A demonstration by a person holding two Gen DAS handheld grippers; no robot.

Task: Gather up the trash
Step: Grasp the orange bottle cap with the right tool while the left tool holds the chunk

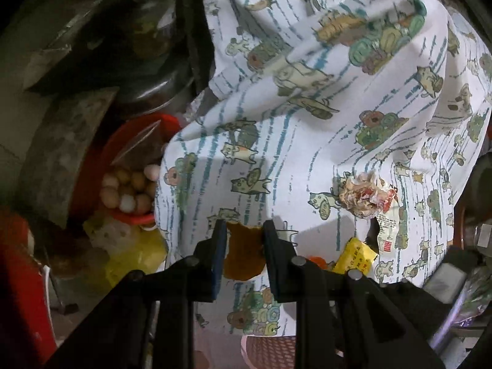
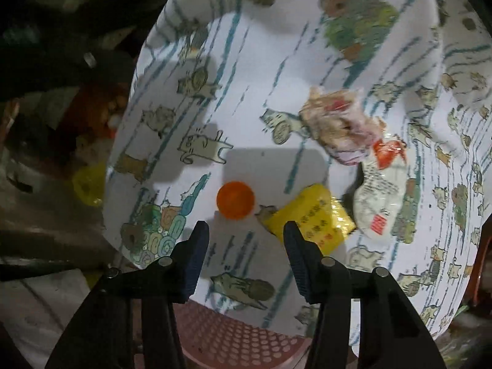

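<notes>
**Left gripper pinches brown scrap; right gripper spread over cloth**

Left gripper (image 1: 244,240) clamps a flat brown scrap (image 1: 244,255), ragged top edge, held just above the cloth (image 1: 307,141). Right gripper (image 2: 246,240) has its jaws wide apart, nothing between them, hanging over the orange cap (image 2: 236,199) and yellow packet (image 2: 313,215).

Surface: white cloth printed with cartoon cats and blue dashes, draped and rumpled toward the back. Pink perforated plastic (image 2: 233,335) shows under its near edge. Room dark and cluttered.

Trash on cloth: round orange cap; glossy yellow packet with printed text just beside it; white wrapper (image 2: 381,190) with red marks, touching a crumpled wad (image 2: 335,126) of crinkly film.

Left of cloth: red bowl (image 1: 129,141) with small round pale balls (image 1: 129,187), yellow bag (image 1: 135,252) below, metal pot (image 1: 153,70) behind. Rest of the clutter is too dark to identify. Right gripper view blurred; packet text unreadable.
</notes>
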